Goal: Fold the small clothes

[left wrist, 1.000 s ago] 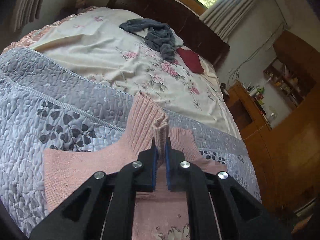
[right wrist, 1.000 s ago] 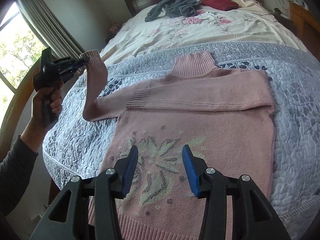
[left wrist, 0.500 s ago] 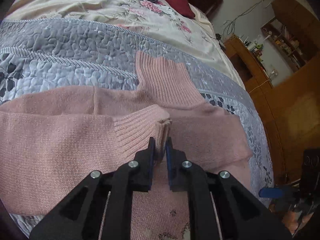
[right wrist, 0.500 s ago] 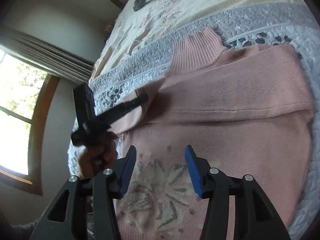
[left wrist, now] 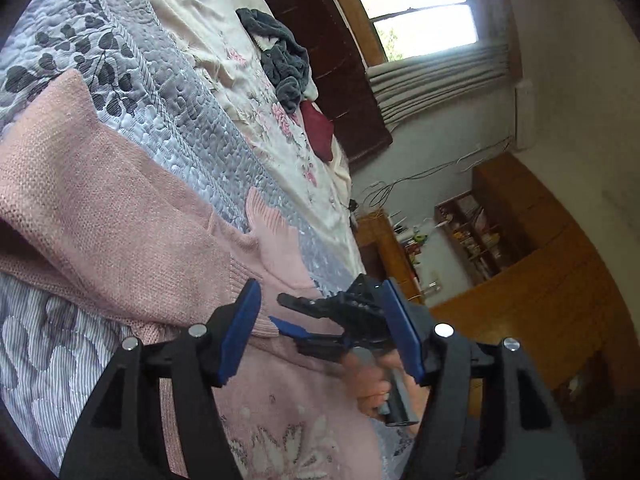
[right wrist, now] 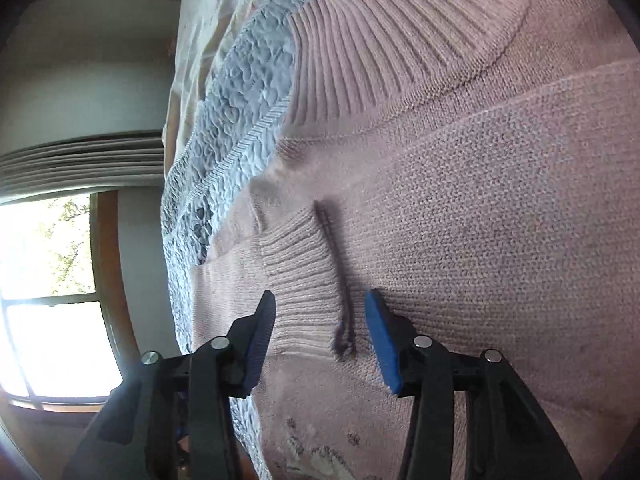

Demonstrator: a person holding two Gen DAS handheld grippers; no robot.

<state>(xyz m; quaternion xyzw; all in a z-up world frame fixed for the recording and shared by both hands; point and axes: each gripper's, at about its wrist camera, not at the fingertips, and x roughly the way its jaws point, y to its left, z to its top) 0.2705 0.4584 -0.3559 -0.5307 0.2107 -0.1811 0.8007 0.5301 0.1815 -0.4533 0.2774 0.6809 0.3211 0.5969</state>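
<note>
A pink knit sweater (left wrist: 100, 220) lies flat on the bed, front up, with a flower pattern low on its chest. Its left sleeve is folded across the chest, and the ribbed cuff (right wrist: 304, 280) rests on the body. My left gripper (left wrist: 320, 292) is open just above the sweater with nothing between its fingers. My right gripper (right wrist: 321, 296) is open too, hovering close over the cuff, one finger on each side of it. The left wrist view shows the right gripper (left wrist: 286, 316) held in a hand (left wrist: 372, 384). The ribbed collar (right wrist: 380, 40) lies flat.
The sweater lies on a grey quilted bedspread (left wrist: 180, 120), with a floral sheet (left wrist: 248, 80) beyond it. A grey garment (left wrist: 284, 60) and a dark red one (left wrist: 318, 132) lie near the headboard. Wooden cabinets (left wrist: 520, 280) stand beside the bed. A window (right wrist: 48, 280) is on the other side.
My left gripper carried the sleeve across the chest, then opened and let the cuff go. My right gripper dropped close over the cuff.
</note>
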